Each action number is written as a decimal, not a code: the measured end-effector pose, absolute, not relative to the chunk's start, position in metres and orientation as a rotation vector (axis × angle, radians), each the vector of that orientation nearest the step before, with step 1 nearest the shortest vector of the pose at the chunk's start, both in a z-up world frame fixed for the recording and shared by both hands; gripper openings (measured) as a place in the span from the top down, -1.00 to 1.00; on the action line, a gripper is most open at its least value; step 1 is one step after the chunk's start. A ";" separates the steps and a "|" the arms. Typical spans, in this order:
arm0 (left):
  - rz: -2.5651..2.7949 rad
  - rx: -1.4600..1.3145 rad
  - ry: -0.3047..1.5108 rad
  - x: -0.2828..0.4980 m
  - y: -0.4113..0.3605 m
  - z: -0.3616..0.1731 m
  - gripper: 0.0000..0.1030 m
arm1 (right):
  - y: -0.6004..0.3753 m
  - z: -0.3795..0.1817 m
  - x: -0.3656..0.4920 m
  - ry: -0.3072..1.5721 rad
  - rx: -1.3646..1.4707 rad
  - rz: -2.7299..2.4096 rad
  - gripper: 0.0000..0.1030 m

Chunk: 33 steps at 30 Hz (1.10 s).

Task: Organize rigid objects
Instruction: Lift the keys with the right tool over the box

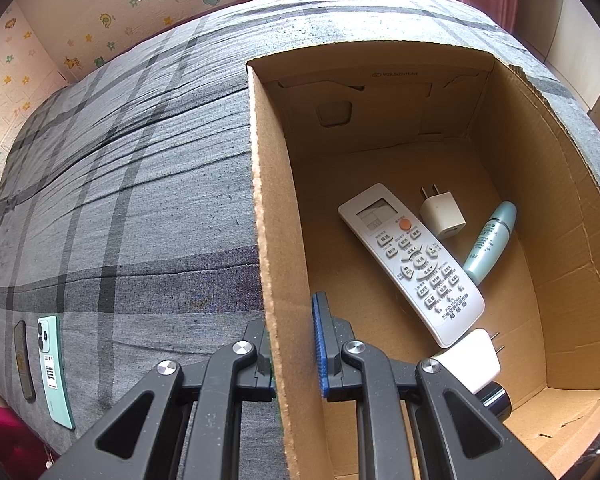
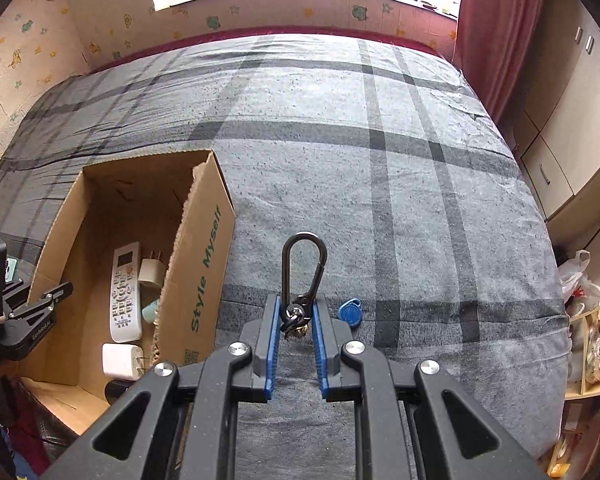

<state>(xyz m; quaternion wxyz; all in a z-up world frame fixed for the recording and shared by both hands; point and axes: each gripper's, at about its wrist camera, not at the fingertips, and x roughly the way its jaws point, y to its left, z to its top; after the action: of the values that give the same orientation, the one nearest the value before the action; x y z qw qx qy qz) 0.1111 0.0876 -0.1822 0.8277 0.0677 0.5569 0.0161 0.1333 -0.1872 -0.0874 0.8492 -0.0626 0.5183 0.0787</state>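
My left gripper point(image 1: 294, 318) is shut on the left wall of an open cardboard box point(image 1: 274, 216), which stands on a grey plaid bed. Inside the box lie a white remote point(image 1: 412, 264), a white plug adapter point(image 1: 442, 216), a teal tube point(image 1: 492, 240), a second white charger point(image 1: 472, 360) and a black cylinder point(image 1: 498, 400). My right gripper point(image 2: 298, 310) is shut on a dark carabiner keychain point(image 2: 304, 264), held above the bed to the right of the box point(image 2: 204, 248). Brass keys point(image 2: 298, 330) hang between the fingers. A blue key fob point(image 2: 350, 312) shows beside the right finger.
A mint-green phone point(image 1: 54, 368) and a dark flat object point(image 1: 24, 360) lie on the bed point(image 2: 380, 180) left of the box. A red curtain point(image 2: 496, 32) and cabinets point(image 2: 572, 128) are on the right, and cluttered shelves point(image 2: 592, 344) stand at the bed's right edge.
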 end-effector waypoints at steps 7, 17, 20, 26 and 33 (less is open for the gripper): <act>0.033 0.143 1.183 0.111 0.088 -0.182 0.71 | -0.172 -0.058 0.135 1.031 -0.147 0.203 0.71; 0.033 0.143 1.182 0.110 0.088 -0.181 0.71 | -0.142 -0.022 0.136 0.956 -0.174 0.270 0.71; 0.033 0.142 1.183 0.110 0.088 -0.181 0.71 | -0.131 -0.012 0.138 0.934 -0.180 0.292 0.71; 0.031 0.140 1.184 0.111 0.089 -0.181 0.71 | -0.107 0.005 0.135 0.897 -0.191 0.351 0.71; 0.028 0.134 1.184 0.111 0.090 -0.181 0.71 | -0.076 0.012 0.133 0.881 -0.203 0.419 0.71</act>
<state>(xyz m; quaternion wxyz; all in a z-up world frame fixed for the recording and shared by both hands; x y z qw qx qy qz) 0.1112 0.0899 -0.1811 0.8276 0.0629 0.5576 0.0132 0.1327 -0.0764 0.0120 0.8784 -0.0974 0.4227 0.2008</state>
